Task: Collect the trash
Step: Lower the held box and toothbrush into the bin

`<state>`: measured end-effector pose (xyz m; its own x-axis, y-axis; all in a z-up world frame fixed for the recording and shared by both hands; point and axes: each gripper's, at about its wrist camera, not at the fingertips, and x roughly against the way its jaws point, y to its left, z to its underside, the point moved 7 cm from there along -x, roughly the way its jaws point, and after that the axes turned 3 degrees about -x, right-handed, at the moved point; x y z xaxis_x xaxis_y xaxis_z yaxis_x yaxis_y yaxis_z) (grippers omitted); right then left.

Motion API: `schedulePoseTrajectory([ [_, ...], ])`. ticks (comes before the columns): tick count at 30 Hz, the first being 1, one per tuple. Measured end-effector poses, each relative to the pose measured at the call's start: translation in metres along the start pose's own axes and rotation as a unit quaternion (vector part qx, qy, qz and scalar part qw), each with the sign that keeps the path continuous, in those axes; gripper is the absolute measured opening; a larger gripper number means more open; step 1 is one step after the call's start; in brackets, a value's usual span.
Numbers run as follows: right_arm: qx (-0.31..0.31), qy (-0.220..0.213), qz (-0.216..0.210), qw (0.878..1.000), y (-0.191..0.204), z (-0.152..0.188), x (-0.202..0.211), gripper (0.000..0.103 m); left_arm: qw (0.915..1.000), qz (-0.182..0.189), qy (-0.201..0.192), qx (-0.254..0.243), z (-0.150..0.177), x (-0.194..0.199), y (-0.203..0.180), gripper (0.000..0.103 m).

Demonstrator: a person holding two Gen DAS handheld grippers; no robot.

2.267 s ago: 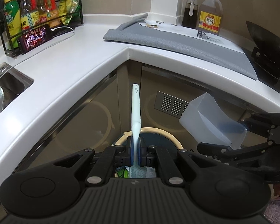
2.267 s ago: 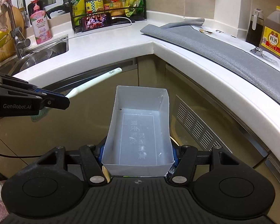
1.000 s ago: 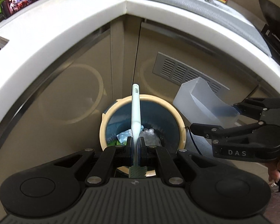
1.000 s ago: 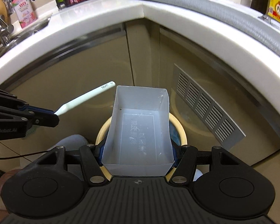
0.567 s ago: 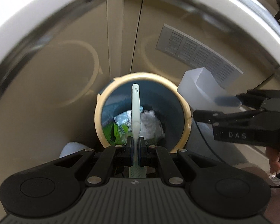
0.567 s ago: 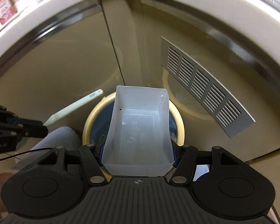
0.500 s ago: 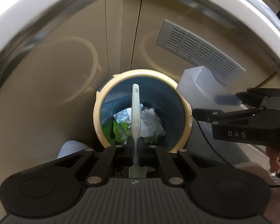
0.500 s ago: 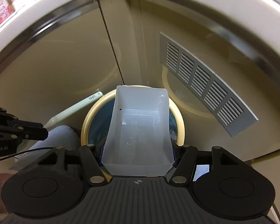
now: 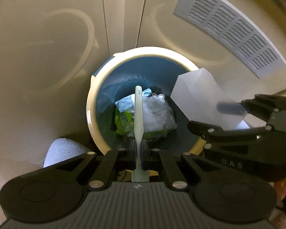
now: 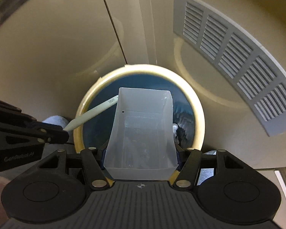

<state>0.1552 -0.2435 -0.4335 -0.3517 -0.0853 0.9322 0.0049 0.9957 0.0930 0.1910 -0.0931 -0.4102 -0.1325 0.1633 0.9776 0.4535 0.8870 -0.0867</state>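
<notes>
Left wrist view: your left gripper (image 9: 138, 152) points steeply down over the trash bin (image 9: 89, 114) — its fingers are nearly closed and clamped on the neck of a pale green toothbrush (image 9: 138, 114). Bristles sit behind the pads, toward the camera; the handle projects forward over the bin's mouth. Bin has a cream rim and a blue liner. Inside it: a green wrapper (image 9: 124, 123) and crumpled clear plastic (image 9: 158, 112).

Your right gripper (image 9: 230, 118) enters from the right, holding a translucent plastic box (image 9: 198, 97) that overlaps the bin's right rim in this view.

Right wrist view: right gripper (image 10: 141, 152) fingers stand about half open, pads pressed against both side walls of the box (image 10: 143, 133), open end facing away from the camera, centred above the bin (image 10: 197, 103). Toothbrush handle (image 10: 91, 114) crosses the left rim — its tip passes behind the box's left wall. Behind the bin stand beige cabinet doors (image 10: 57, 47) and a grey vent grille (image 10: 238, 57).
</notes>
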Motion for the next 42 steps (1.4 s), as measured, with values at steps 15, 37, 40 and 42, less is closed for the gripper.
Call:
schedulePoseTrajectory([
  [15, -0.027, 0.065, 0.02, 0.997, -0.013, -0.008, -0.064, 0.063, 0.9988, -0.011, 0.047, 0.004, -0.025, -0.049, 0.011, 0.004],
  [37, -0.044, 0.094, 0.033, 0.994, -0.02, -0.012, -0.079, 0.064, 0.9971, -0.019, 0.072, -0.013, -0.049, -0.073, 0.005, 0.004],
  [40, -0.048, 0.1, 0.036, 0.993, -0.021, -0.011, -0.083, 0.064, 0.9967, -0.023, 0.076, -0.016, -0.05, -0.077, 0.006, 0.004],
  [42, -0.051, 0.103, 0.037, 0.993, -0.02, -0.012, -0.086, 0.064, 0.9964, -0.025, 0.079, -0.015, -0.051, -0.079, 0.007, 0.004],
])
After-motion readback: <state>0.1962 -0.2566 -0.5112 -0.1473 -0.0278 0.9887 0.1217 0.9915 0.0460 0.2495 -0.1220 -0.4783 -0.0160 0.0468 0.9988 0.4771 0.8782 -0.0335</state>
